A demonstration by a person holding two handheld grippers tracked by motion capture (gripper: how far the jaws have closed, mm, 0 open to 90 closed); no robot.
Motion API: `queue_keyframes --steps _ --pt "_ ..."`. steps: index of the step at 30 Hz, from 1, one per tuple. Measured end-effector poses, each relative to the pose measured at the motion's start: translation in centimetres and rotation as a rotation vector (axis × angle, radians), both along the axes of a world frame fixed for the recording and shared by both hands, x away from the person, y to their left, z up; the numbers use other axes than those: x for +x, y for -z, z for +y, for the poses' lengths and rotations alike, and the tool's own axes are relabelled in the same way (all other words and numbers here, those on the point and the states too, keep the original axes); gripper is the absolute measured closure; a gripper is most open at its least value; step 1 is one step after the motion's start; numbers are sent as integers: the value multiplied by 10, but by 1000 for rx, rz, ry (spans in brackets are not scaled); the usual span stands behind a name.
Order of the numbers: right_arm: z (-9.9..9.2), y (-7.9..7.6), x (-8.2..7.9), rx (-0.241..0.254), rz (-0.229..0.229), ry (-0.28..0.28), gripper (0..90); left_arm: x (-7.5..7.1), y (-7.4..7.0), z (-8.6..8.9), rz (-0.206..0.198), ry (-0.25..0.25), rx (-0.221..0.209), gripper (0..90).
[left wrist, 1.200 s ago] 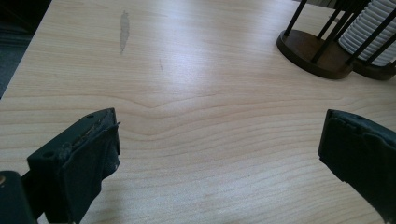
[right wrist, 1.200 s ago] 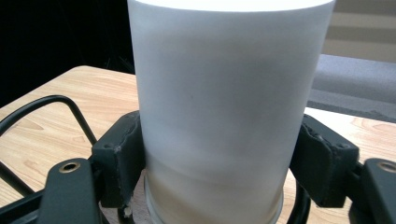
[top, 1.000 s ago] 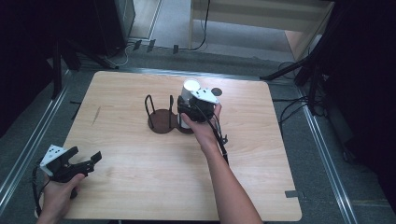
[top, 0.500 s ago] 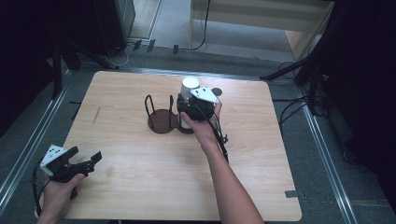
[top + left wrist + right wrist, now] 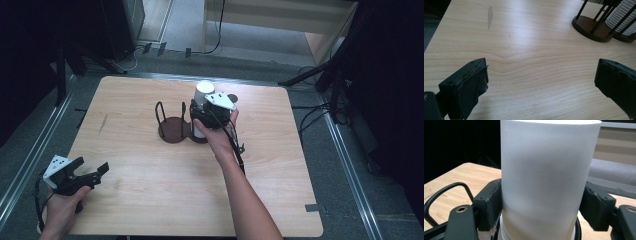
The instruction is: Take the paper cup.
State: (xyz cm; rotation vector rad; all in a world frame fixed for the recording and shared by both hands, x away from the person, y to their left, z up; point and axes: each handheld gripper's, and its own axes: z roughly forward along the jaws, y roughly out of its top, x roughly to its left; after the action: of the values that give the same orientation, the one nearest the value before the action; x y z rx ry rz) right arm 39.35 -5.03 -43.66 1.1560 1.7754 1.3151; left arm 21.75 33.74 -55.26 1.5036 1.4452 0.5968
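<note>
R gripper (image 5: pixel 204 111) clamped on white paper cup (image 5: pixel 546 177), at the cup stack in right bay of dark wire holder (image 5: pixel 172 127), mid surface (image 5: pixel 150 200); jaws just eased out slightly. L gripper (image 5: pixel 92 170) open, empty, near-left corner. Cup prob. partly lifted.

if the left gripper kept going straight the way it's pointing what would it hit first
Probably the dark wire cup holder. The left gripper, jaws open, faces bare table, and the holder with its white cup stack sits ahead toward the right, so it might pass just beside it.
</note>
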Motion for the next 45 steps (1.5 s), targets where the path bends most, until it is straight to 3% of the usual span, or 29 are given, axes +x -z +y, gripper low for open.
queue_keyframes --steps 7,11,23,34,45 --pt "-1 -7 -2 14 -12 -6 246 0 0 0 1 -2 1 0" --pt "2 -3 -2 -28 -4 -7 239 0 0 0 0 -1 2 0" --pt "0 0 -2 10 11 3 223 0 0 0 -1 0 0 0" --pt "-3 -8 -5 51 -26 6 268 0 0 -1 0 0 2 0" --pt "-5 -21 -8 38 -67 5 277 0 0 -1 -1 0 1 0"
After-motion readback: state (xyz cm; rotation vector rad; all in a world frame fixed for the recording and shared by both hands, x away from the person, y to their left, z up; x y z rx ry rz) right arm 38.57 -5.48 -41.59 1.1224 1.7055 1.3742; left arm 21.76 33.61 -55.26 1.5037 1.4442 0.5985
